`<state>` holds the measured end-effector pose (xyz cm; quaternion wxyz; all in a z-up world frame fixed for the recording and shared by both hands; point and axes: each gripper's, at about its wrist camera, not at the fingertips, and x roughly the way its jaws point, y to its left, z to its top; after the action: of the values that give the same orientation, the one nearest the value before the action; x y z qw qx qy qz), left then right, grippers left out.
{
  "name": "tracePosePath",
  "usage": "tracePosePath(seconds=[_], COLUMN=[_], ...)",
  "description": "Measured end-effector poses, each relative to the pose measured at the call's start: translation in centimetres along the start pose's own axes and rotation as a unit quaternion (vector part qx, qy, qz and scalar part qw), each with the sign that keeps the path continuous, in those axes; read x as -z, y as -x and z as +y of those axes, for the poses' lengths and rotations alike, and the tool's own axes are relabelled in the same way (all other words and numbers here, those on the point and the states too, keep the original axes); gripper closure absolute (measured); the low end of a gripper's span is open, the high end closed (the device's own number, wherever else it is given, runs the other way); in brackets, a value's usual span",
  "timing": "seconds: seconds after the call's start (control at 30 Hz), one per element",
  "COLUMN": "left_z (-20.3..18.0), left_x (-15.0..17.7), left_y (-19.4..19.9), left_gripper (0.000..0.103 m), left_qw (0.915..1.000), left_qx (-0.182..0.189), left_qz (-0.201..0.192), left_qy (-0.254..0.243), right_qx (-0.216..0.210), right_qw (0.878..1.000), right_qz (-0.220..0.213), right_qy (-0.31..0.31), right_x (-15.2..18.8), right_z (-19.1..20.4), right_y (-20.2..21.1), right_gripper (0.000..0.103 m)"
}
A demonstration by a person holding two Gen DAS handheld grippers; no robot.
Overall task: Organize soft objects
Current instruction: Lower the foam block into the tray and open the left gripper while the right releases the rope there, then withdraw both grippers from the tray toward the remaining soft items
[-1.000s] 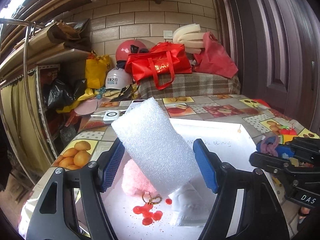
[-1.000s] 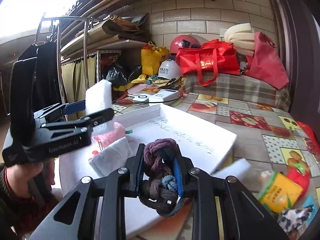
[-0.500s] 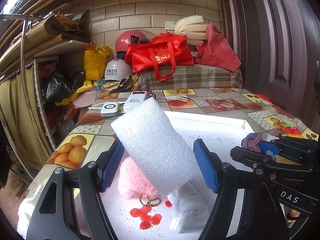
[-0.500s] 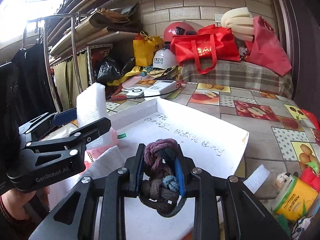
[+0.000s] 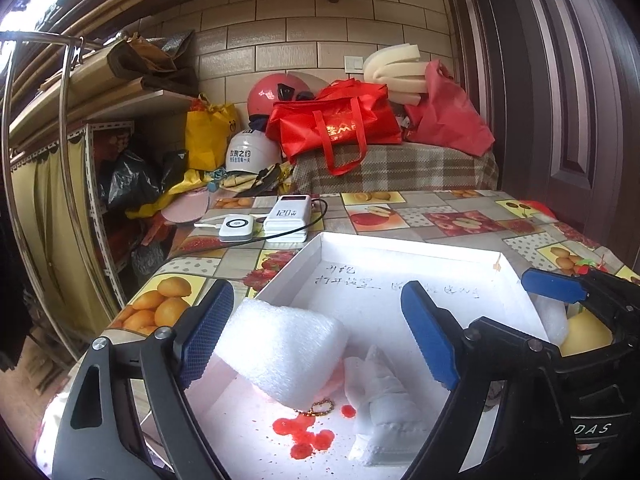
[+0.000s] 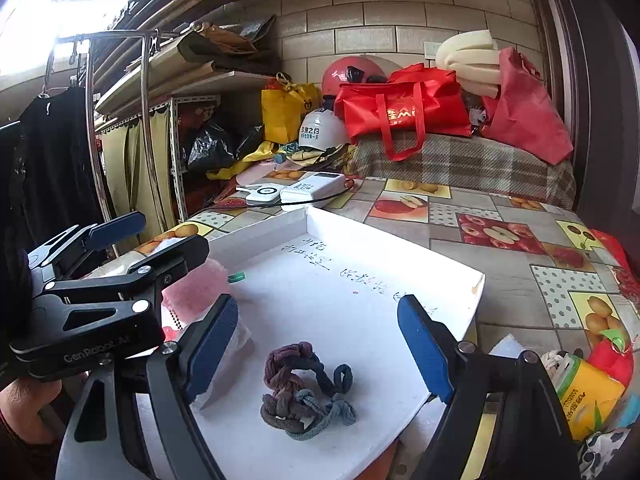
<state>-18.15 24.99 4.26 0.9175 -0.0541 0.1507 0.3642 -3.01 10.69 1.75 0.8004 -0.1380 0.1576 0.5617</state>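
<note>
A white tray lies on the table, also in the right wrist view. My left gripper is open above its near corner. A white foam block lies free between its fingers, resting on a pink fluffy toy. A folded white cloth lies beside them. My right gripper is open and empty over the tray. A knotted bundle of hair ties lies on the tray floor below it.
Two white power banks with cables lie beyond the tray. A yellow can and red packets stand at the table's right edge. Red bags and helmets are piled at the back. A metal rack stands left.
Both grippers opened. The foam block dropped from my left gripper onto the pink toy in the tray. The hair ties dropped from my right gripper onto the tray floor.
</note>
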Motion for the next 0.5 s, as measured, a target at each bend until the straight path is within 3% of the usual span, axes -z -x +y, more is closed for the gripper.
tracePosePath(seconds=[0.5], left_z=[0.49], left_x=[-0.12], left_y=[0.17], left_gripper=[0.016], left_qw=[0.9998], left_qx=[0.0], left_qz=[-0.002], left_qy=[0.019], right_qx=[0.004], right_qw=[1.0], right_qz=[-0.006], right_qy=[-0.005], right_x=[-0.09], right_z=[-0.19], right_y=[0.28], right_gripper=[0.021])
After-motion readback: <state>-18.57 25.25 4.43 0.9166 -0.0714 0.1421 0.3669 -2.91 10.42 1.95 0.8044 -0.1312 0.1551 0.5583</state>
